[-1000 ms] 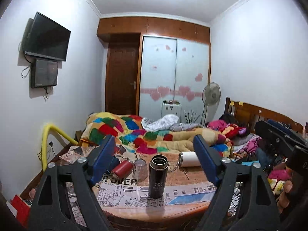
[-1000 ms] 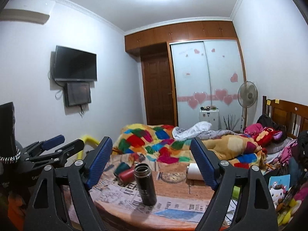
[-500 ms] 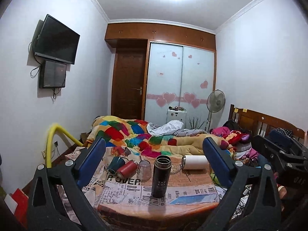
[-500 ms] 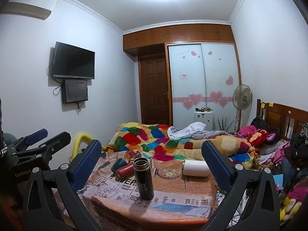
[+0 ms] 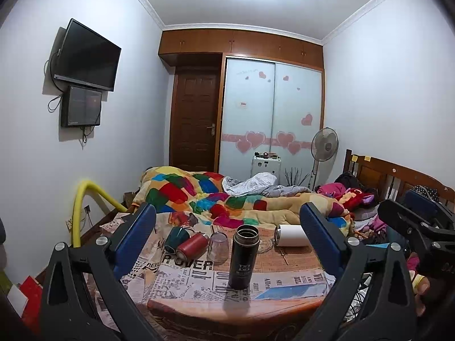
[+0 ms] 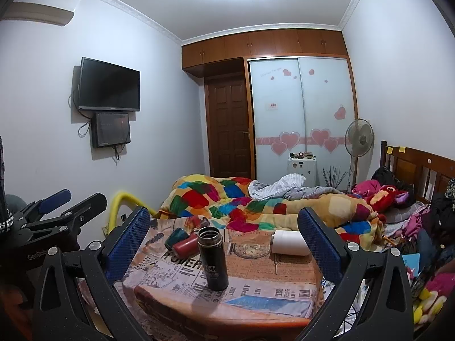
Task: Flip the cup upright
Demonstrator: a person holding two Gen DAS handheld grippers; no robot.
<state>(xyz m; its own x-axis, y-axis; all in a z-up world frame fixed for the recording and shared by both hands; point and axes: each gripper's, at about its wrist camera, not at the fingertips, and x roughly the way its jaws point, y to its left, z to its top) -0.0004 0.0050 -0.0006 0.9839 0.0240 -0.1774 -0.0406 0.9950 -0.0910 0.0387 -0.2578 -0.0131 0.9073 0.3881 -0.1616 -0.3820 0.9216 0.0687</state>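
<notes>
Left wrist view: black cup (image 5: pixel 244 256) upright, apparently beyond both wide-open, empty grippers, left gripper (image 5: pixel 227 241), right gripper (image 6: pixel 223 240).

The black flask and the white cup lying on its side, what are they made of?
Black flask: probably metal, glossy dark coating, shiny steel-looking rim. White cup: matte white body with a silvery rim, likely coated metal, though plastic is possible.

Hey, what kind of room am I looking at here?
Most likely a home bedroom. A bed with a patchwork quilt fills the middle, a sliding-door wardrobe with heart stickers stands behind it, and a TV hangs on the wall. Cups lie on a newspaper-covered table in front.
</notes>
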